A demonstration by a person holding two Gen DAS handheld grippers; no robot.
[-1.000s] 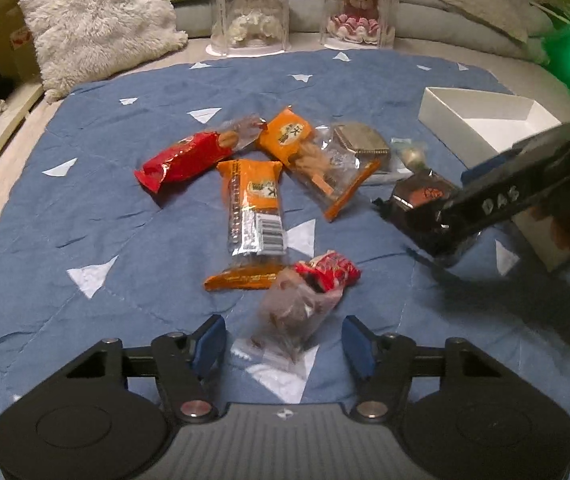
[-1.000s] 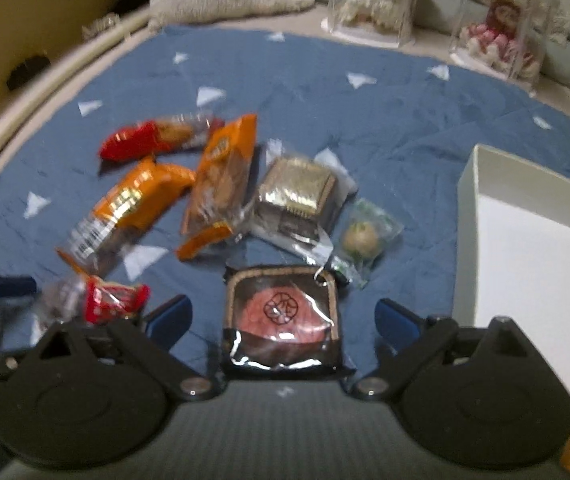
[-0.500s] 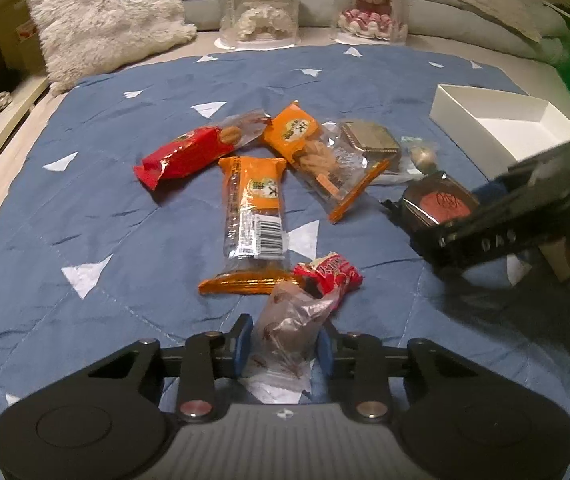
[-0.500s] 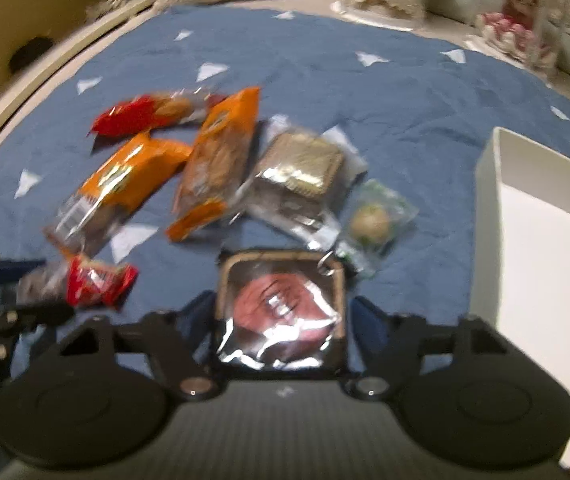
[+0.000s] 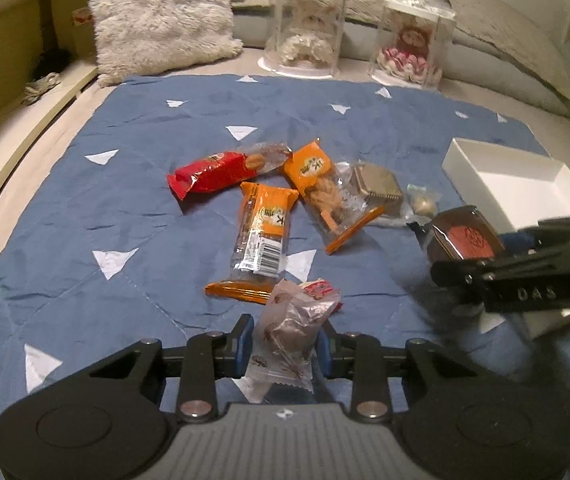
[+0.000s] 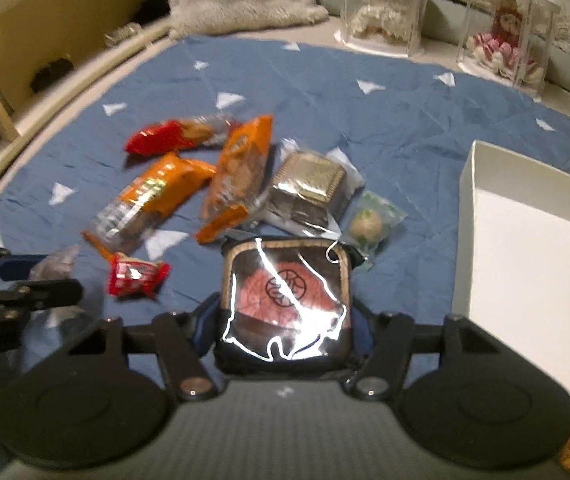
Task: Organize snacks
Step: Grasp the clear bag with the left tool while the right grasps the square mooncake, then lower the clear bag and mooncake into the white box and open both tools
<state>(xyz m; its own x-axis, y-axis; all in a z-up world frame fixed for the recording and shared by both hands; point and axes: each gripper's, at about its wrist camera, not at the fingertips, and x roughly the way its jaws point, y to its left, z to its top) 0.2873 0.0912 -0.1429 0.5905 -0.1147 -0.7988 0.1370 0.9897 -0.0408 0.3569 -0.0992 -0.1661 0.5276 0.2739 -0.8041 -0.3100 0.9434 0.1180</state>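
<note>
Above the blue quilt (image 5: pixel 85 216), each tool pinched one snack, left tool (image 5: pixel 285 344) the clear packet (image 5: pixel 291 328), right tool (image 6: pixel 285 320) the red cake (image 6: pixel 287 292), presumably bound for the white box (image 6: pixel 525 248).

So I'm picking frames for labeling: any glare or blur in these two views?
Right wrist view: bright white glare streaks run across the wrapped red cake in the right gripper, and the far snacks look motion-smeared. Left wrist view: sharper, though dim; the clear-wrapped snack in the left gripper reads fine.
</note>
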